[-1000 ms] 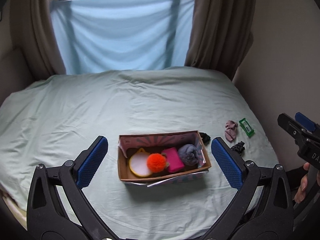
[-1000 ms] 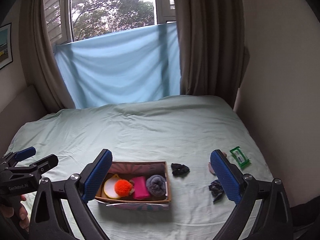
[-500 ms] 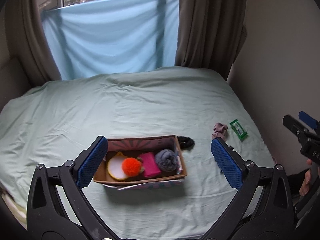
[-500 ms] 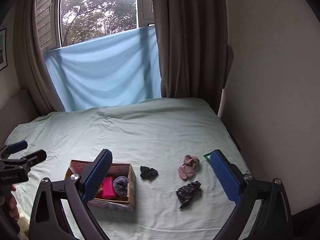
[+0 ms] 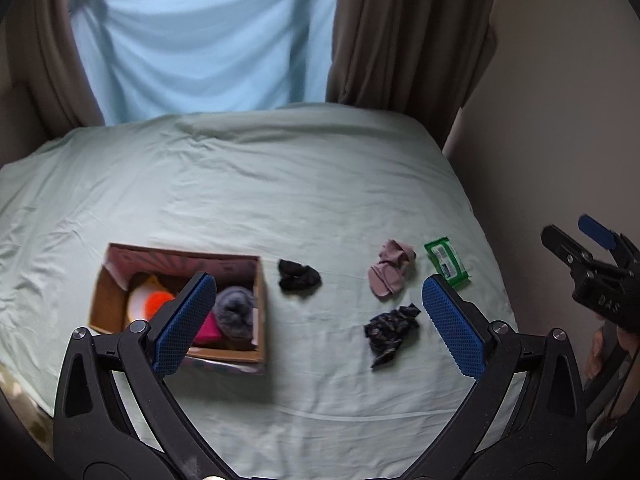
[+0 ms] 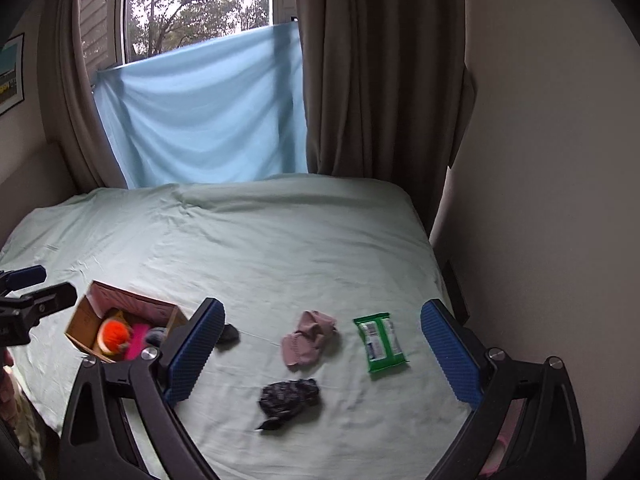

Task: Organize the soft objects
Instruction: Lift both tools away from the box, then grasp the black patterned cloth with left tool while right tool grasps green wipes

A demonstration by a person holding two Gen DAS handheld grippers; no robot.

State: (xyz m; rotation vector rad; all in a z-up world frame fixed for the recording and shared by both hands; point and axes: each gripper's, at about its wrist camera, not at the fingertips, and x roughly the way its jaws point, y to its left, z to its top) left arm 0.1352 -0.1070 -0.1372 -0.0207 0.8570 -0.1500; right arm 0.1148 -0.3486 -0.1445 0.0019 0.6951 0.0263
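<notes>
A cardboard box (image 5: 261,292) (image 6: 82,322) on the bed holds an orange pompom (image 5: 156,302) (image 6: 114,332), a pink item (image 6: 136,342), a grey rolled sock (image 5: 234,312) and a yellow-white round item. Loose on the sheet lie a black sock (image 5: 298,276) (image 6: 228,334), a mauve sock (image 5: 390,274) (image 6: 308,338), a dark patterned sock (image 5: 390,328) (image 6: 288,398) and a green wipes pack (image 5: 446,264) (image 6: 380,344). My left gripper (image 5: 316,320) is open and empty above the sheet right of the box. My right gripper (image 6: 320,352) is open and empty above the loose socks.
The bed (image 5: 280,180) has a pale green sheet. A beige wall (image 6: 540,200) runs along its right edge. Brown curtains (image 6: 380,80) and a blue cloth (image 6: 200,112) hang at the window behind. The near bed edge lies below the grippers.
Both grippers have swung to the right; the box has shifted left in both views and the loose socks and wipes pack now lie between the fingers. Both grippers stay open.
</notes>
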